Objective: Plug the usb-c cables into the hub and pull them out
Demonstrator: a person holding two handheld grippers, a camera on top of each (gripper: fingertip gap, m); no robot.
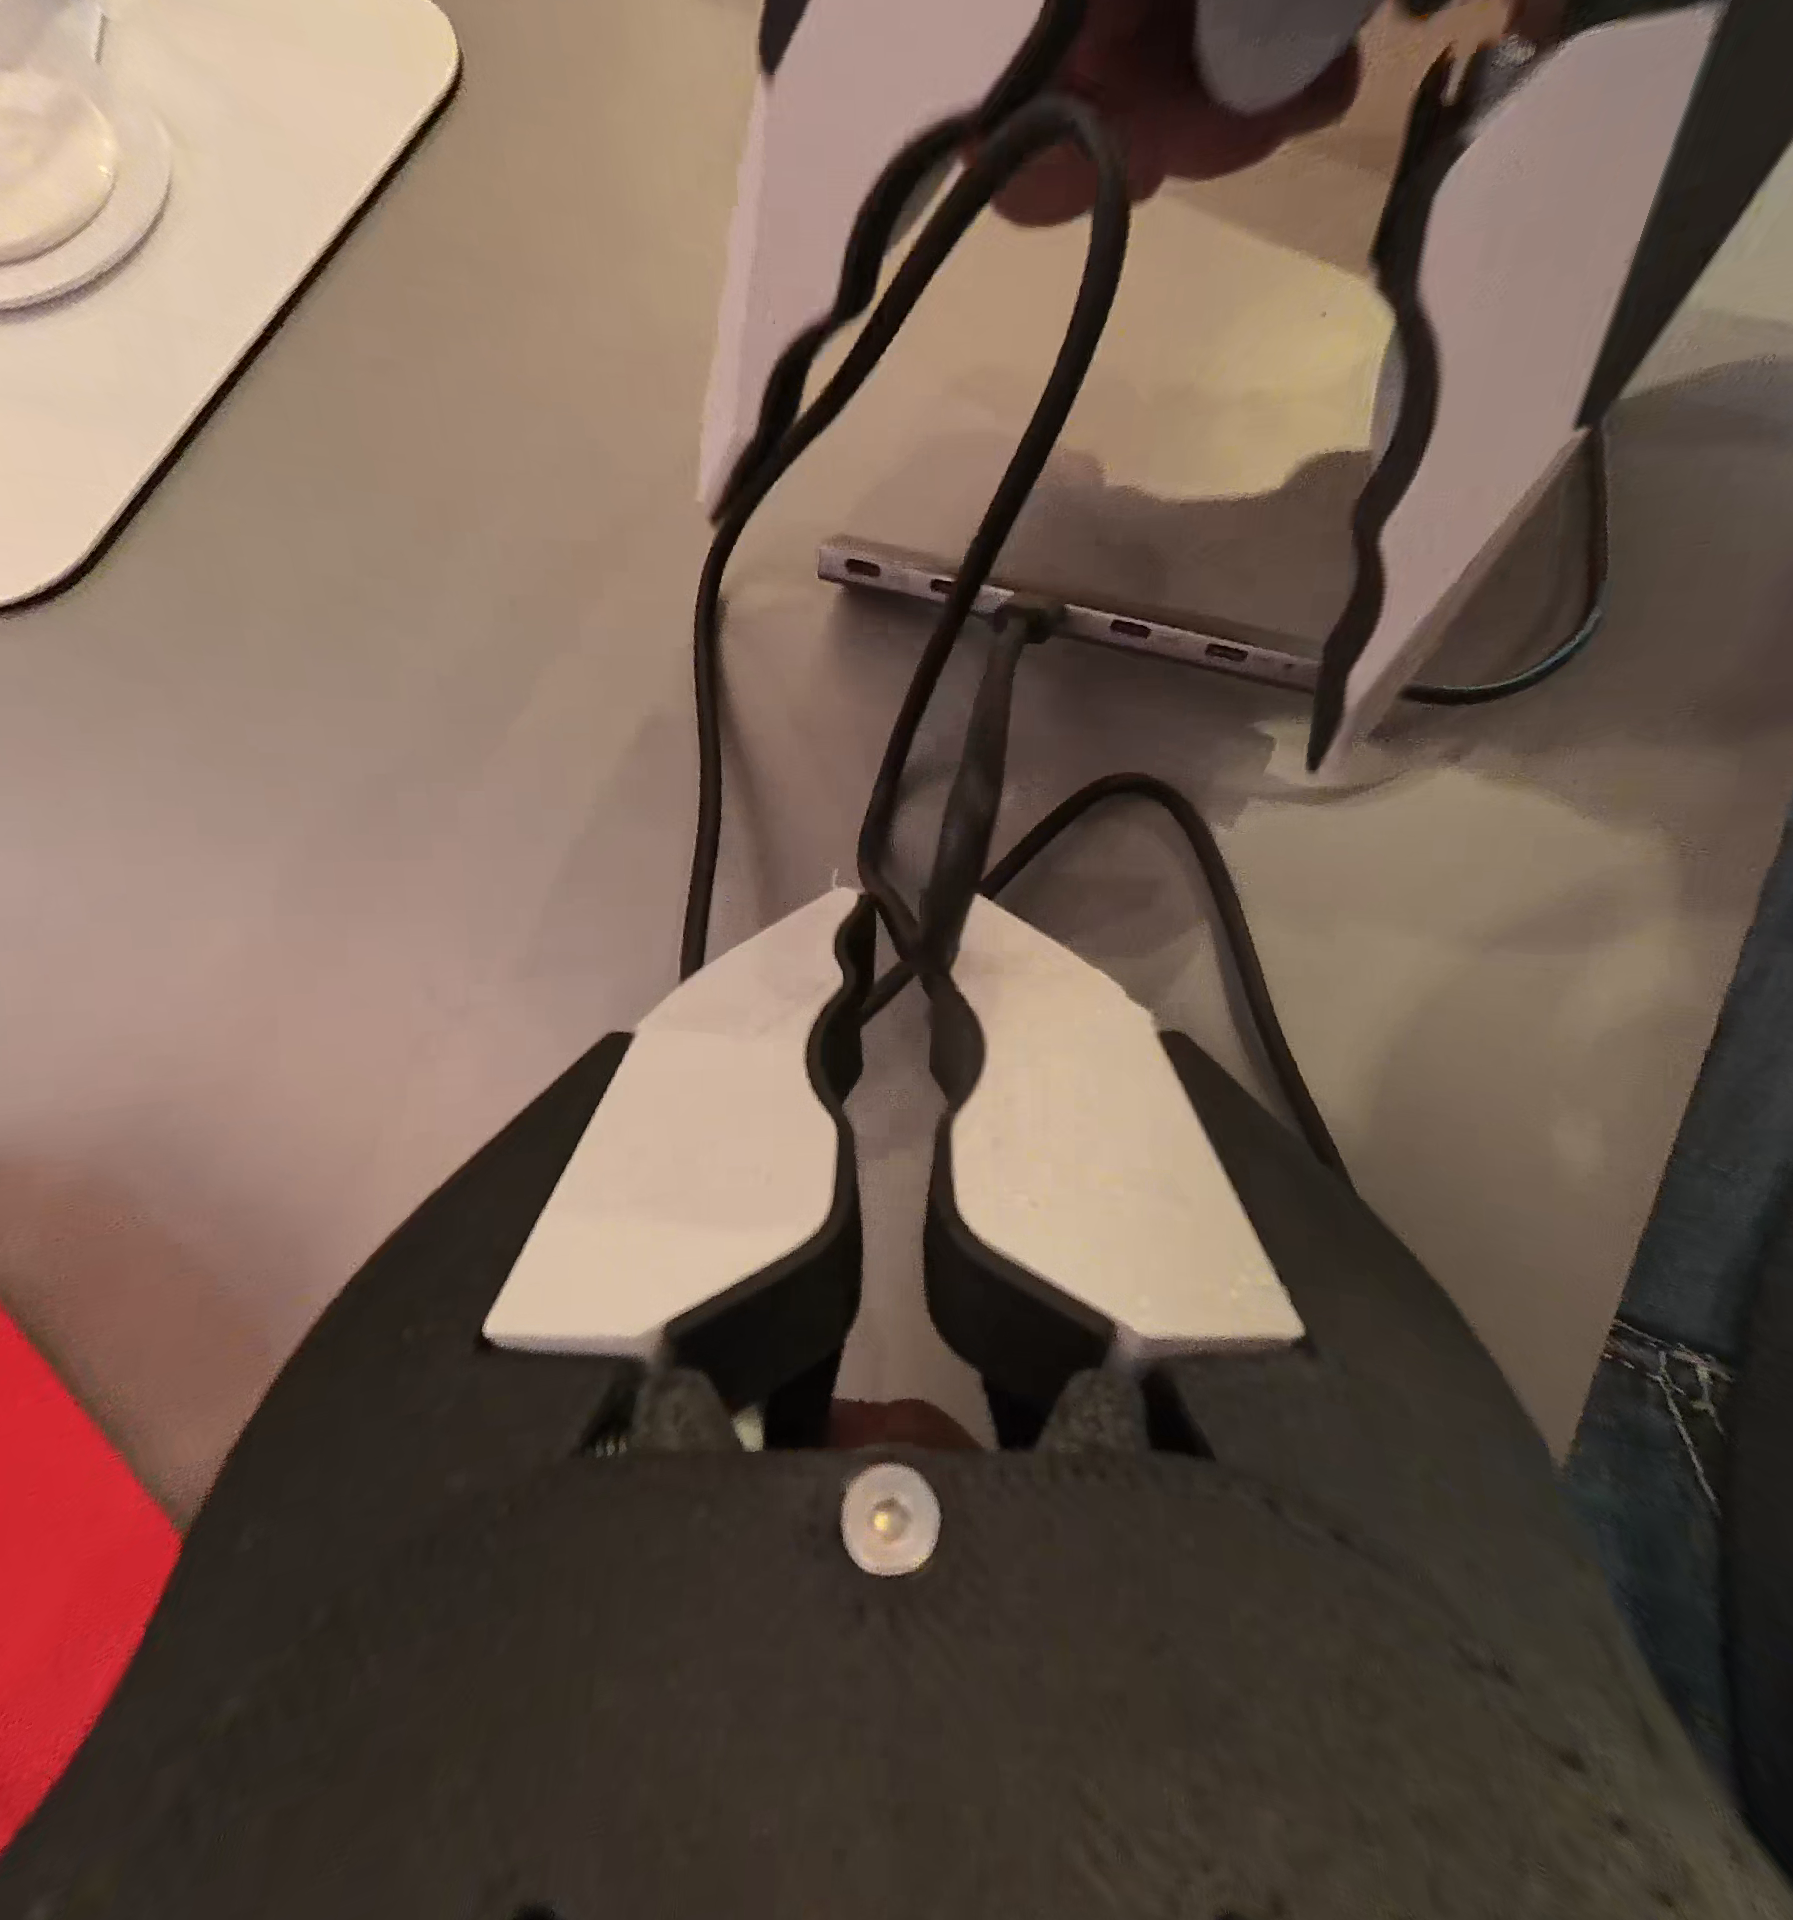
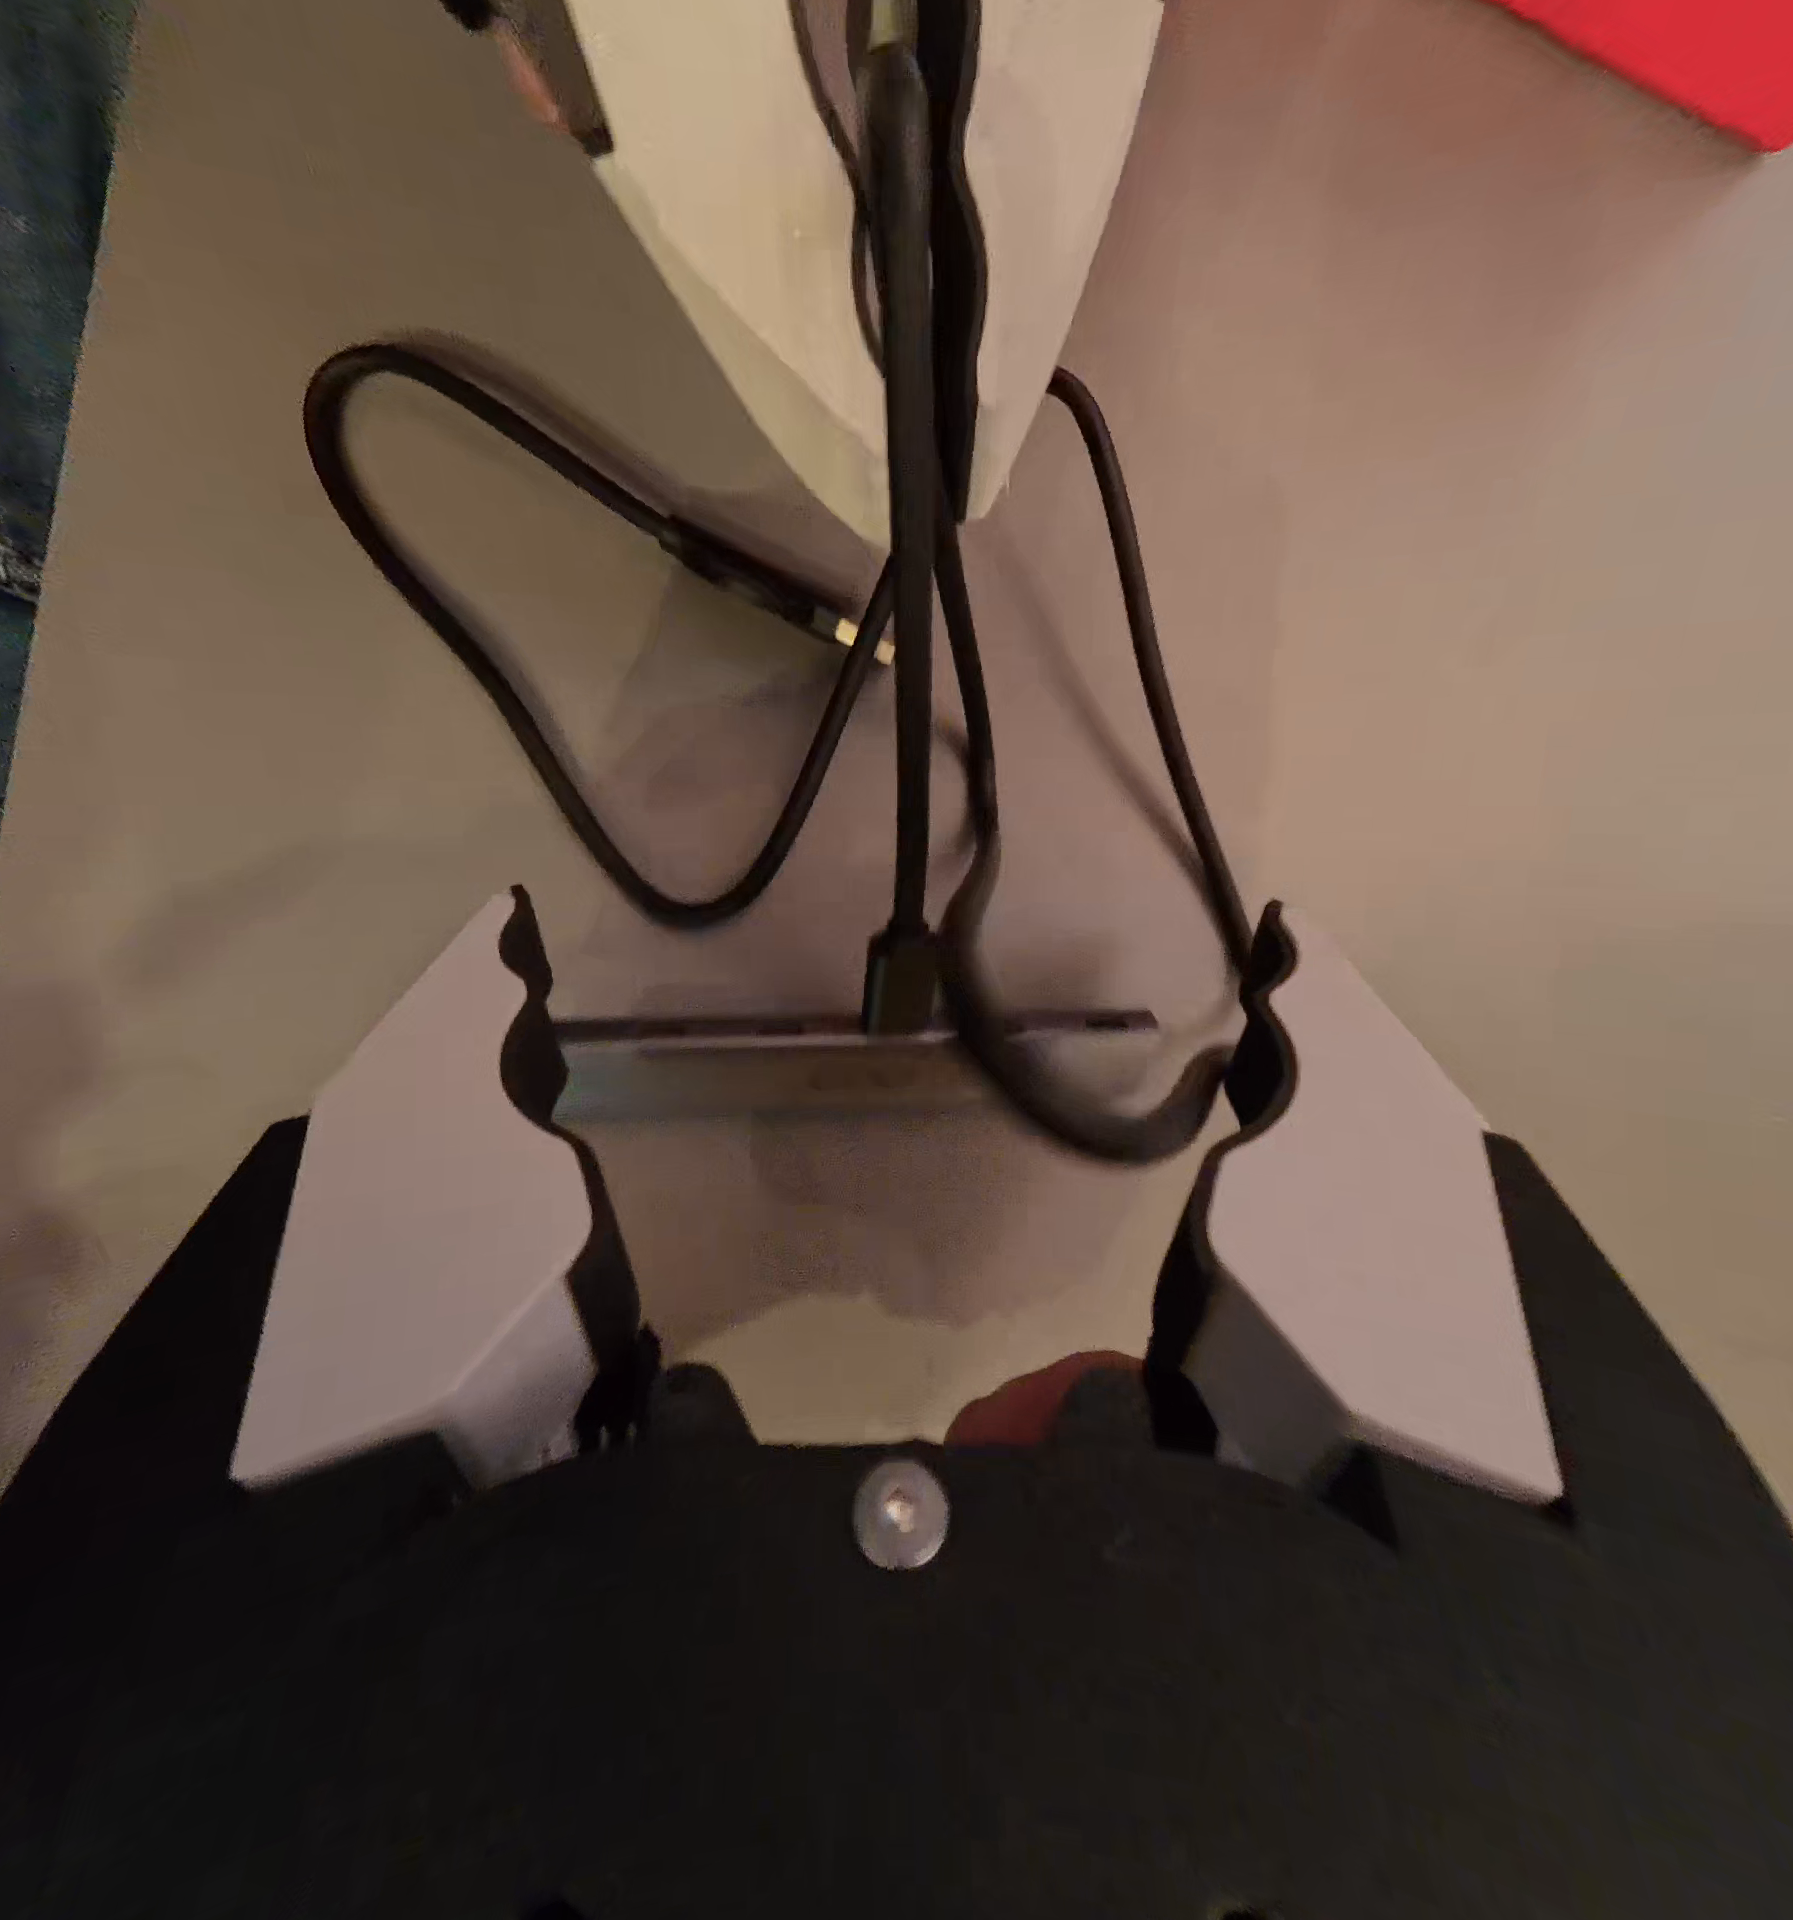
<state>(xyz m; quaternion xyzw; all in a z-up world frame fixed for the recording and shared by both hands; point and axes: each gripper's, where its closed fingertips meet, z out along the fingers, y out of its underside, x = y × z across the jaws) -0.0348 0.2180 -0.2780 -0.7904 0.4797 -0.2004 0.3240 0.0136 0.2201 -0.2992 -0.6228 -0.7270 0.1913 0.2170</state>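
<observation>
Your left gripper (image 1: 897, 925) pinches the limp cable (image 1: 975, 790) behind its stiff plug, seated in the light hub (image 2: 767, 1070) on the desk (image 1: 352, 727). Right gripper (image 2: 897, 1023) jaws gape around the hub; brace it.

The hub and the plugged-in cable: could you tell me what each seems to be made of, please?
The hub looks like brushed metal, probably aluminium: grey, matte sheen, crisp edges. The plugged-in cable looks rubber or plastic coated: black, smooth, dull, bending freely. Its plug seems hard dark plastic or metal; blur leaves that open.
</observation>
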